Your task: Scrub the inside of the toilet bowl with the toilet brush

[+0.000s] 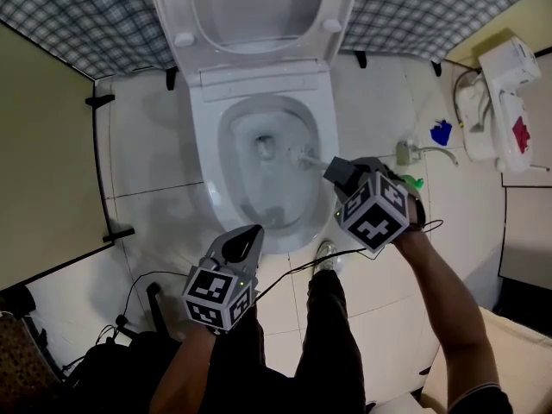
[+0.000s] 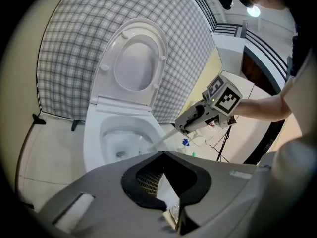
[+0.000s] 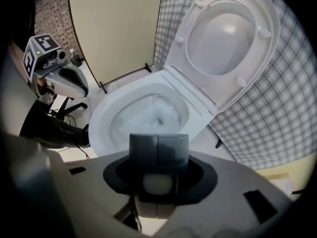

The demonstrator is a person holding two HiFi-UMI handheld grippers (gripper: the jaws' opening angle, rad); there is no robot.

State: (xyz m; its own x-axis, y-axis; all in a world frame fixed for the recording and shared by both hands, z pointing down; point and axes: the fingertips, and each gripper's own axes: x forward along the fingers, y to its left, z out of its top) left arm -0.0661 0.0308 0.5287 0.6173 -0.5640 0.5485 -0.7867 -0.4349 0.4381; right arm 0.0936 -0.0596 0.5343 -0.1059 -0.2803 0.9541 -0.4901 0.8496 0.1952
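The white ceramic toilet bowl point(image 1: 207, 172) stands open, its white oval seat and lid point(image 1: 259, 7) tipped back against the grey-and-white checked wall covering point(image 1: 78, 15). A small pool of water point(image 1: 264, 145) lies at the bottom of the bowl. The white plastic toilet brush point(image 1: 308, 155) reaches into the bowl from the right, over the right rim and down toward the water; its bristles cannot be made out.

The left gripper point(image 1: 246, 238) hovers at the near left edge of the bowl with its jaws closed together and nothing between them, well apart from the brush. The right gripper point(image 1: 338, 170) is just right of the bowl's rim, angled steeply down, its jaws clamped on the top of the brush handle.

A flat beige partition panel point(image 1: 43, 162) closes the left side, with a strip of white tiled floor point(image 1: 147, 145) between it and the bowl. Right of the bowl the floor is wider and carries a small blue object point(image 1: 441, 132). A white wall-side fixture point(image 1: 504, 102) stands further right.
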